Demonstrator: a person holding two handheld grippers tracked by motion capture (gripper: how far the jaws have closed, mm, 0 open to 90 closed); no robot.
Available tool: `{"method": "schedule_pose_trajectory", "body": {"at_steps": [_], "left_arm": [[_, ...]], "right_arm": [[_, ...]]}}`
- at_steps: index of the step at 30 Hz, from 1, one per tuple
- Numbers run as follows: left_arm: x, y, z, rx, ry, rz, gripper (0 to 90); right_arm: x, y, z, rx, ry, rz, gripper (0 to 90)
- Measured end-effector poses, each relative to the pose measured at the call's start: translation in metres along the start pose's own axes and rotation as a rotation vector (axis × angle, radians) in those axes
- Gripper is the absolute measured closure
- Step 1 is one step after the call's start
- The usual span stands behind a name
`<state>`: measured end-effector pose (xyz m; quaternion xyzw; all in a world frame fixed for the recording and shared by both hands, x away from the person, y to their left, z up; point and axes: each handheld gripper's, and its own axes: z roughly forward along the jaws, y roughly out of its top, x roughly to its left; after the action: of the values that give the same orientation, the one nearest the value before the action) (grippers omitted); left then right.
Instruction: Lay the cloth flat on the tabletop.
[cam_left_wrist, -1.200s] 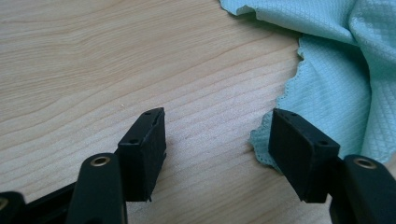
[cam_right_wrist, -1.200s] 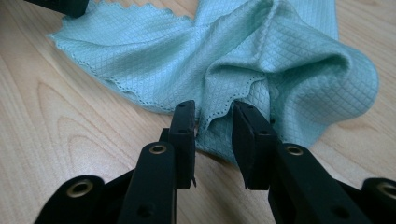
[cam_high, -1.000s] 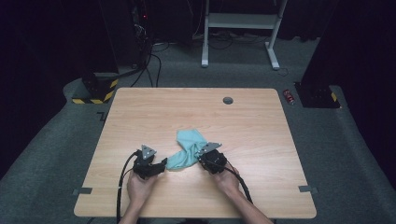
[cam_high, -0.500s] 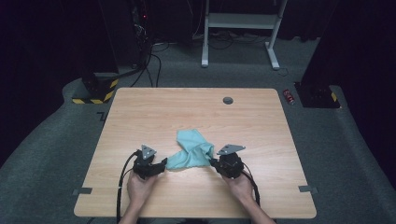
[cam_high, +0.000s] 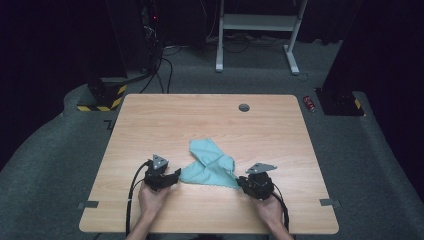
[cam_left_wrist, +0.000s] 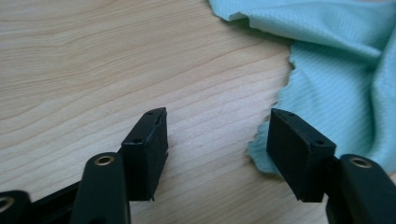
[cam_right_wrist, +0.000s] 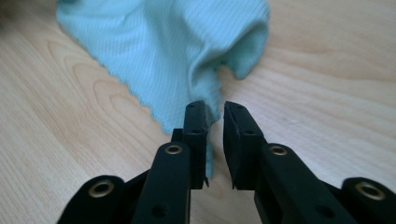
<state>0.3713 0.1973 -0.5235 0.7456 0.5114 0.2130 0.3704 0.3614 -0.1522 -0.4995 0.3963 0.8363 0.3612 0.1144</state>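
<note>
Pale wooden rectangular surface (cam_high: 150, 120); crumpled teal ribbed cloth (cam_high: 212, 167) lies near its front edge, between both hands. Left gripper (cam_left_wrist: 217, 133) wide open, empty, cloth edge beside one jaw. Right gripper (cam_right_wrist: 215, 140) jaws have just been opening, narrow gap, corner between them, probably released. Risk: corner snags, dragging cloth askew.

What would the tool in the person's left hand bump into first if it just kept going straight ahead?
Probably the teal cloth: the left tool stands open, and the cloth's edge already lies beside one of its jaws.
</note>
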Motion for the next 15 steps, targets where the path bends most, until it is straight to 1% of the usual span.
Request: {"method": "schedule_pose_trajectory", "body": {"at_steps": [1, 2, 3, 4, 5, 6, 7, 8, 9, 10, 11, 12, 13, 14, 15], "left_arm": [[-0.003, 0.006, 0.000, -0.002, -0.017, 0.002, 41.0], [-0.003, 0.006, 0.000, -0.002, -0.017, 0.002, 41.1], [-0.006, 0.013, 0.001, -0.002, -0.037, 0.009, 41.5], [-0.006, 0.013, 0.001, -0.002, -0.037, 0.009, 42.2], [-0.008, 0.016, 0.002, 0.001, -0.046, 0.012, 42.2], [-0.011, 0.021, 0.005, 0.011, -0.050, 0.025, 42.7], [-0.016, 0.026, 0.011, 0.020, -0.055, 0.048, 44.1], [-0.016, 0.026, 0.011, 0.020, -0.055, 0.048, 44.7], [-0.020, 0.029, 0.016, 0.034, -0.058, 0.065, 44.7], [-0.022, 0.030, 0.019, 0.043, -0.057, 0.071, 45.3], [-0.026, 0.032, 0.026, 0.062, -0.060, 0.087, 48.1], [-0.026, 0.032, 0.026, 0.062, -0.060, 0.087, 51.4], [-0.028, 0.032, 0.031, 0.073, -0.073, 0.097, 56.9], [-0.028, 0.032, 0.031, 0.073, -0.073, 0.097, 61.8], [-0.030, 0.031, 0.033, 0.078, -0.068, 0.109, 61.8]], "right_arm": [[-0.003, 0.002, -0.005, -0.035, -0.004, 0.014, 78.8], [-0.003, 0.002, -0.005, -0.035, -0.004, 0.014, 78.8], [-0.005, 0.005, -0.007, -0.055, 0.002, 0.029, 77.2], [-0.005, 0.005, -0.007, -0.055, 0.002, 0.029, 77.2], [-0.005, 0.007, -0.007, -0.060, 0.007, 0.028, 75.8], [-0.005, 0.008, -0.006, -0.064, 0.011, 0.025, 73.7], [-0.001, 0.012, -0.002, -0.064, 0.024, 0.012, 70.6], [-0.001, 0.012, -0.002, -0.064, 0.024, 0.012, 70.6], [0.001, 0.012, -0.001, -0.061, 0.025, 0.005, 69.7], [0.004, 0.014, 0.002, -0.059, 0.024, -0.011, 69.3], [0.006, 0.015, 0.007, -0.053, 0.026, -0.017, 70.9], [0.006, 0.015, 0.007, -0.053, 0.026, -0.017, 70.9], [0.008, 0.016, 0.011, -0.043, 0.017, -0.032, 79.3], [0.008, 0.016, 0.011, -0.043, 0.017, -0.032, 79.3], [0.008, 0.016, 0.013, -0.037, 0.015, -0.037, 83.6]]}}
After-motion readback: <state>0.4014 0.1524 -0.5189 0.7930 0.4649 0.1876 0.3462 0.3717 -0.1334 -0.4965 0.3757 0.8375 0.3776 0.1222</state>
